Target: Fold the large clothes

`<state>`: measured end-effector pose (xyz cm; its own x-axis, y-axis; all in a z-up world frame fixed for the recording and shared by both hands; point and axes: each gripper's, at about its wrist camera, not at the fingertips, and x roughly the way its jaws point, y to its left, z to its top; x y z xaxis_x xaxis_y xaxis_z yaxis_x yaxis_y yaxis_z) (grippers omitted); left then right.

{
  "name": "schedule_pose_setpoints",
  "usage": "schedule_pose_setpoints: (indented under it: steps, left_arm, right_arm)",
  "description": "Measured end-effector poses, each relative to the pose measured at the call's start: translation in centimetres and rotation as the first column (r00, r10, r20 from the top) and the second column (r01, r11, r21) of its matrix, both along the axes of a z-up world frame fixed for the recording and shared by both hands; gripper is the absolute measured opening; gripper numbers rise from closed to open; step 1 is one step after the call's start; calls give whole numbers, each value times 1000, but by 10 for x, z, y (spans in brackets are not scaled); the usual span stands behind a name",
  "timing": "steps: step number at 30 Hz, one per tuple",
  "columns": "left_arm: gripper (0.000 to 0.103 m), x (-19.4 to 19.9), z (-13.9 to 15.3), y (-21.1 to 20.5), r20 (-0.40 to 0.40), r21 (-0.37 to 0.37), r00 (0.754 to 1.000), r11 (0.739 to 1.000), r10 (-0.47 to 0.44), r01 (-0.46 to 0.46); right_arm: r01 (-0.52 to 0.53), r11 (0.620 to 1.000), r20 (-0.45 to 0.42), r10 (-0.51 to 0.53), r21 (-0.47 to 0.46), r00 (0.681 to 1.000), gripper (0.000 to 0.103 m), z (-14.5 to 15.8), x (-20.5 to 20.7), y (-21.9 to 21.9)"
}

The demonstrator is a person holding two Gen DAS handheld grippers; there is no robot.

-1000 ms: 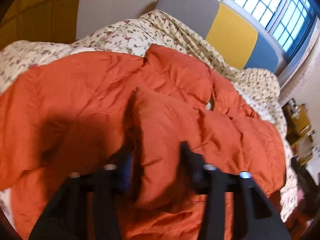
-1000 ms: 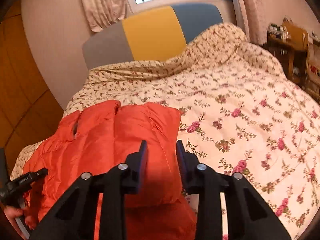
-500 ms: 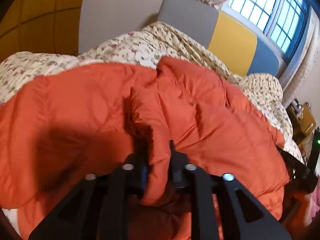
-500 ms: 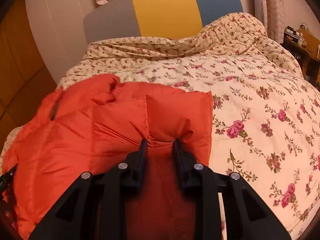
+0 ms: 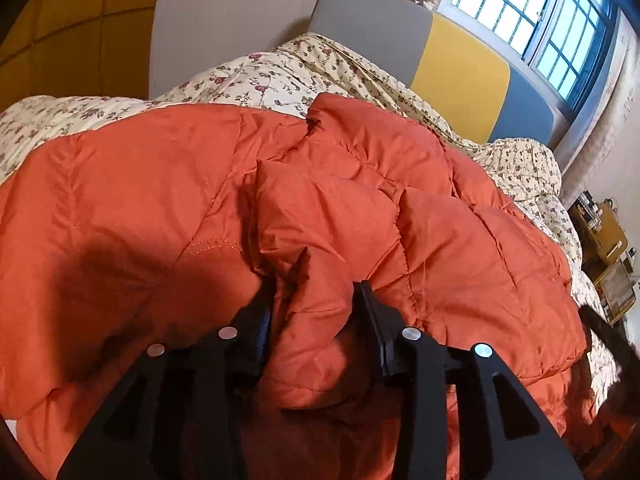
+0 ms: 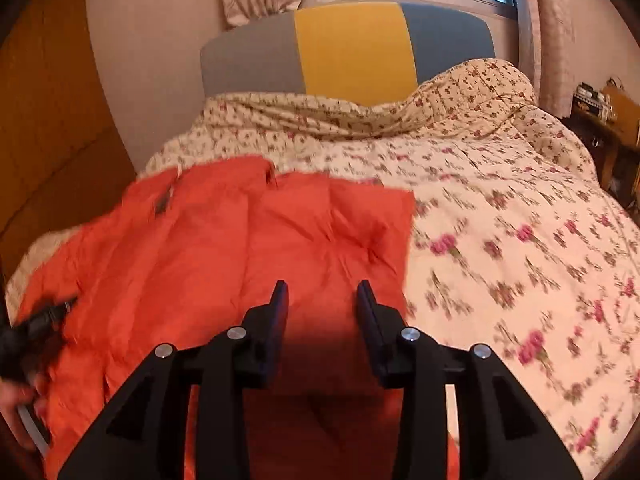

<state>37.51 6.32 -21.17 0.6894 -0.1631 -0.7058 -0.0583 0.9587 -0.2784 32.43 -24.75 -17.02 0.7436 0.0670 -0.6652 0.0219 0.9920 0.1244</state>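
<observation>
While its jaws are opening, the left gripper (image 5: 314,292) has a raised fold of the puffy orange quilted jacket (image 5: 168,200) between its fingers, the jacket spread over a cream floral bedspread (image 5: 280,72). From the right wrist, the right gripper (image 6: 322,294) is parted and opening above the jacket's flat right-hand panel (image 6: 240,240), gripping nothing; a grey-and-yellow padded headboard (image 6: 352,48) stands behind.

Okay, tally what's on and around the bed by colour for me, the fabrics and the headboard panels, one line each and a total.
Orange: 1, the padded jacket
Floral cream: 1, the bedspread
Yellow: 1, the middle headboard panel
Grey: 2, the left headboard panel and the right headboard panel
Total: 5
</observation>
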Motion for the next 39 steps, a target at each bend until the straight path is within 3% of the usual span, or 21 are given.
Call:
schedule_pose_setpoints:
  steps: [2,5,7,11,15,19,24,31,33,39]
  left_arm:
    - [45,0,0,-2,1,5,1000,1000,-5,5]
    - [59,2,0,-7,2,30,999,999,-34,34]
    - [63,3,0,-12,-4,67,999,997,-39,39]
    - [68,2,2,-10,-9,67,999,997,-32,33]
    - [94,-19,18,-2,26,102,999,994,26,-28]
    - [96,-52,34,25,98,58,986,989,133,-139]
    - [96,-97,47,68,120,26,954,960,275,-280]
    - [96,-145,46,115,103,24,921,925,376,-380]
    - [96,-156,45,130,91,15,901,904,424,-427]
    - [96,-198,33,183,24,-81,804,803,594,-590]
  right_arm:
    - [43,999,-55,-44,-16,998,36,-14,5,-8]
    - [93,995,-122,-87,44,989,52,-36,16,-23]
    - [108,992,-134,-98,69,986,54,-41,18,-28]
    - [123,992,-123,-121,6,985,64,-40,15,-22]
    - [147,986,-98,-155,-78,983,69,-36,13,-14]
    - [152,977,-73,-165,-151,984,69,-34,12,-3]
    - [154,970,-65,-169,-186,983,69,-35,14,1]
    - [158,967,-70,-175,-201,982,70,-35,15,2]
    - [159,965,-68,-177,-210,982,70,-35,15,3]
    - [164,958,-64,-184,-234,981,72,-34,15,6]
